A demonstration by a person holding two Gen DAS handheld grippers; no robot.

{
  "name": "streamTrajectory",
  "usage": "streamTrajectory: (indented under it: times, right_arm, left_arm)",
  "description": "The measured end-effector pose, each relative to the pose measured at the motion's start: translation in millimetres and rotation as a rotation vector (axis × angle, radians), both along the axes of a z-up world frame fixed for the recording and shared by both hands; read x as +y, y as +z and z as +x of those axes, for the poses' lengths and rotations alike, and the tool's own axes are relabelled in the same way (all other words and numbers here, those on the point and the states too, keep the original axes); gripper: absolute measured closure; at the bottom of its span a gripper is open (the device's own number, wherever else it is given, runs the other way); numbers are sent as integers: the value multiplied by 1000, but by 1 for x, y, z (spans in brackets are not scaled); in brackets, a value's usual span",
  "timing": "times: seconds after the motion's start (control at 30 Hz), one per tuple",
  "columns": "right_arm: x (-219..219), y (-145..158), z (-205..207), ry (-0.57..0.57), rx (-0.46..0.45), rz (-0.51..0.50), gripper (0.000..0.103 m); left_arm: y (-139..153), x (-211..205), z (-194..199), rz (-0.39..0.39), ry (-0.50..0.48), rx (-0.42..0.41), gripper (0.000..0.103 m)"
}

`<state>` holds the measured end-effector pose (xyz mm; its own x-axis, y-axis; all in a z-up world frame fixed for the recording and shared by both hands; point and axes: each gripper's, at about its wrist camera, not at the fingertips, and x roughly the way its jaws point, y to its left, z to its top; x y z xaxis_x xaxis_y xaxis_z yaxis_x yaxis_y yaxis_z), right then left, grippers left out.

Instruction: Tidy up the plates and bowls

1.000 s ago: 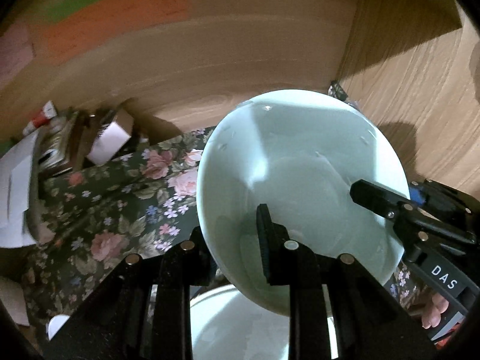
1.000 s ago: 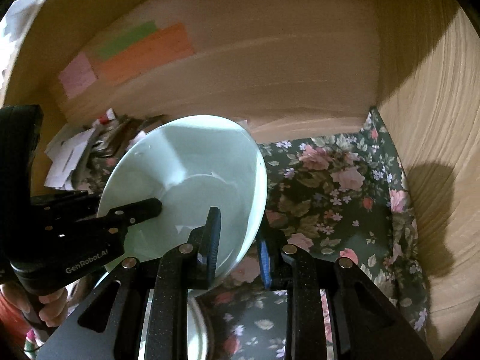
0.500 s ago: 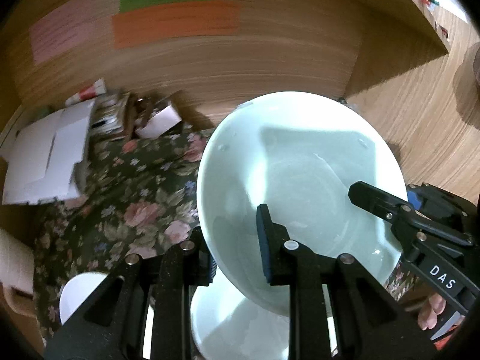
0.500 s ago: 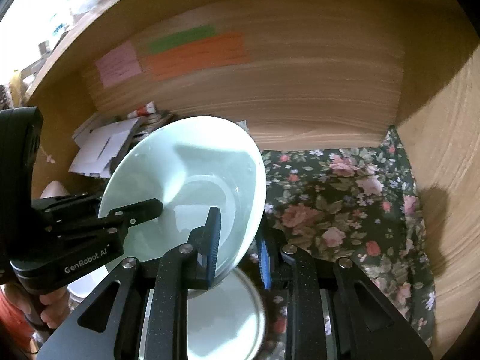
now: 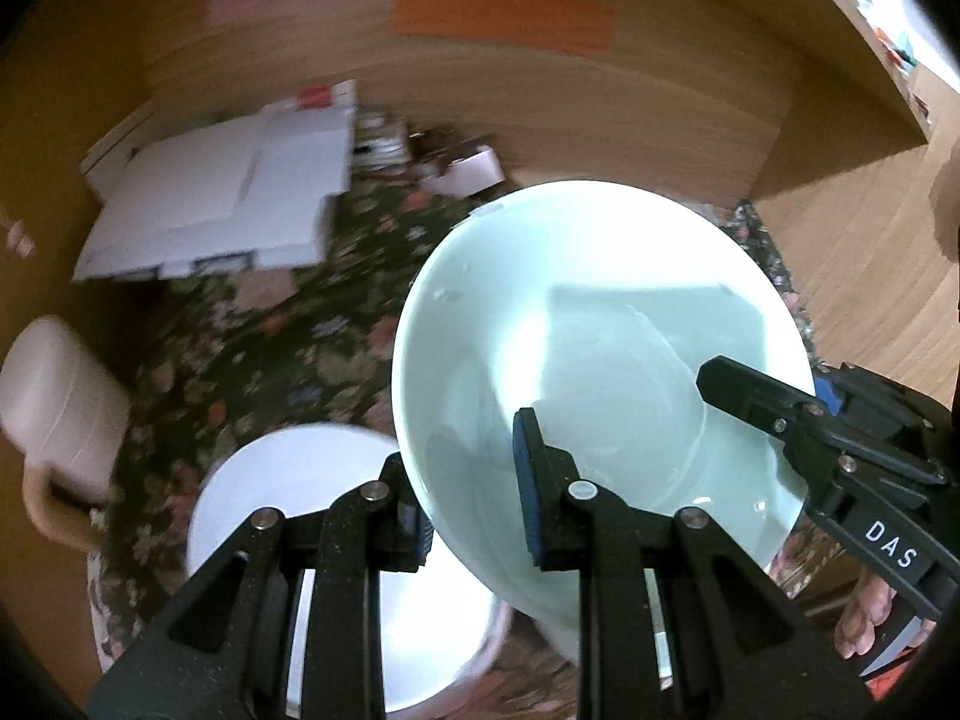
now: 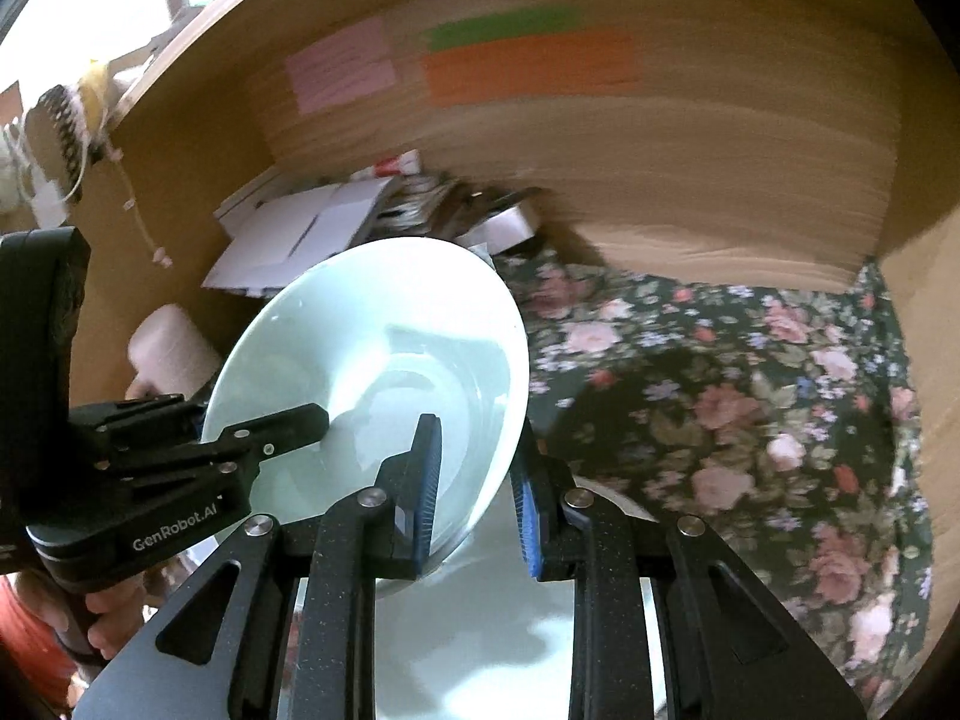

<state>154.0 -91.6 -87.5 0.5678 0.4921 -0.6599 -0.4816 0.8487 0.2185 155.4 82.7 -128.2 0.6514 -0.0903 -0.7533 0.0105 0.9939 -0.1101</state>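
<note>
You have both tools clamped on the pale green bowl [image 5: 600, 348], tilted in the air: your left tool [image 5: 474, 504] pinches its near rim, and your right tool [image 6: 474, 492] grips the opposite rim. A white plate [image 5: 336, 540] lies just below on the floral-covered surface [image 6: 750, 396].
</note>
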Motion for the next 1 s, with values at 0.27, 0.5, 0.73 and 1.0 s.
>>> streamTrajectory:
  times: [0.27, 0.5, 0.73, 1.0]
  right_arm:
    - [43, -10, -8, 78, 22, 4, 82]
    - [69, -21, -12, 130, 51, 5, 82]
    - [84, -35, -13, 159, 91, 1, 82]
    - [92, -47, -17, 180, 126, -17, 82]
  left_arm:
    - [-10, 42, -24, -3, 74, 11, 80]
    - [-20, 69, -39, -11, 126, 35, 80]
    - [-33, 80, -45, -13, 151, 63, 80]
    - [-43, 85, -52, -13, 156, 87, 80]
